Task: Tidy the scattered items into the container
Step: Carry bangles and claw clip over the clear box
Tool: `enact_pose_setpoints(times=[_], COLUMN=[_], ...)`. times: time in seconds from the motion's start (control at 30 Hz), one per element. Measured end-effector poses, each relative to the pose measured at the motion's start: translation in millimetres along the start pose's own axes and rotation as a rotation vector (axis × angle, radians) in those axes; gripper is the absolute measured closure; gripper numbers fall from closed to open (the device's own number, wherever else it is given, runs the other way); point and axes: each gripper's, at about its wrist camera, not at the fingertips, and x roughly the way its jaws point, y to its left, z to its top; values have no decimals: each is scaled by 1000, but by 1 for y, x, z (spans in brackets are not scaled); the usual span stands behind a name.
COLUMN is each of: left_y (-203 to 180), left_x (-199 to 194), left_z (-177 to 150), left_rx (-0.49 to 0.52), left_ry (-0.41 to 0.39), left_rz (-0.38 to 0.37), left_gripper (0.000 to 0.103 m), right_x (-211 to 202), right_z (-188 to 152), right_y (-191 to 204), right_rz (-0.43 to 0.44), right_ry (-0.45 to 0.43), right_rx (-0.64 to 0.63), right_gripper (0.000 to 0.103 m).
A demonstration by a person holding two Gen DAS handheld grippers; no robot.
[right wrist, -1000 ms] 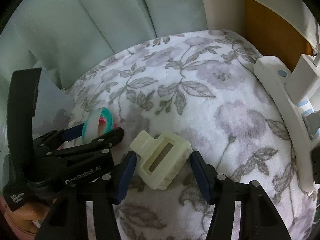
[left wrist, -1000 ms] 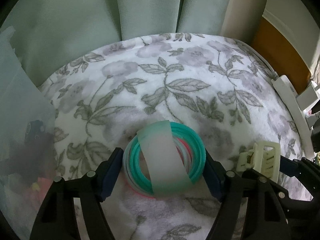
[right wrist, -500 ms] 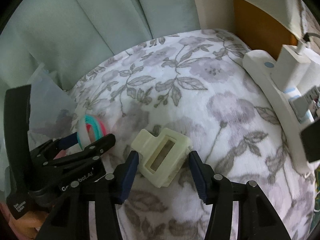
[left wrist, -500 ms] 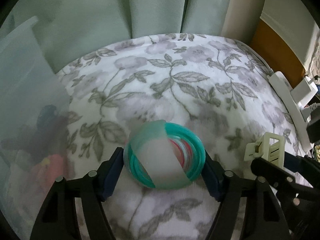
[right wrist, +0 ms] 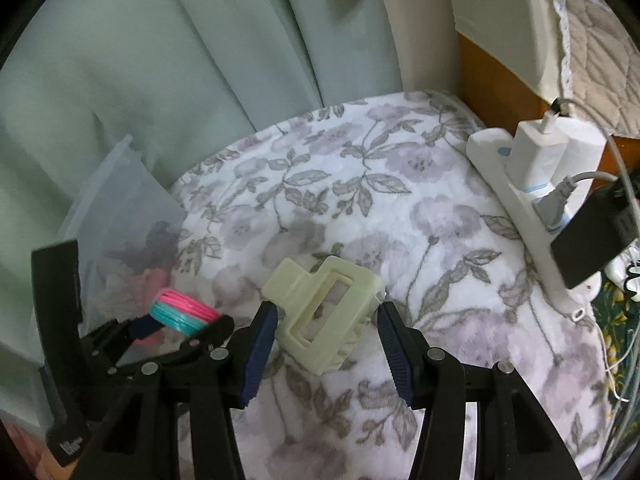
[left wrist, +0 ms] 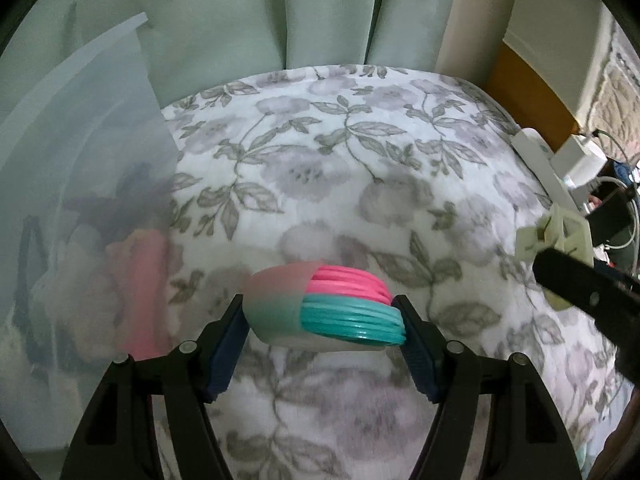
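My left gripper [left wrist: 322, 320] is shut on a bundle of teal and pink hair ties [left wrist: 344, 308] wrapped in a frosted band, held above the floral blanket, seen edge-on. The bundle also shows in the right wrist view [right wrist: 182, 312]. My right gripper [right wrist: 326, 320] is shut on a cream hair claw clip [right wrist: 324, 312], lifted off the blanket; the clip also shows in the left wrist view [left wrist: 552, 236]. The translucent plastic container [left wrist: 80, 208] stands to the left, with pink and dark items inside. It also shows in the right wrist view [right wrist: 120, 216].
A floral blanket [left wrist: 340, 184] covers the surface. A white power strip [right wrist: 532, 208] with plugged chargers and cables lies along the right edge. Pale green curtains [right wrist: 160, 60] hang behind. A wooden board [left wrist: 528, 96] stands at the back right.
Both grippers have risen off the blanket with their items. The hair-tie bundle has tilted from flat to edge-on and moved nearer the container. The clip has lifted with the right gripper.
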Motion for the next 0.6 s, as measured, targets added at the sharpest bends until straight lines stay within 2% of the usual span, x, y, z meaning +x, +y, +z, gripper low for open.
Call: enact_pose_setpoints(times=[0.2, 0.6], left_y=[-1, 7], left_x=[-30, -102], left_z=[-6, -3], left_rx=[0, -11], left_ry=[-47, -205], left_rz=[-14, -55], left_gripper=[31, 31], right_x=[-24, -73], right_z=[-2, 3], right_y=[11, 45], right_rz=[2, 16], right_ry=[-42, -144], right_rx=[-16, -66], right_gripper=[48, 47])
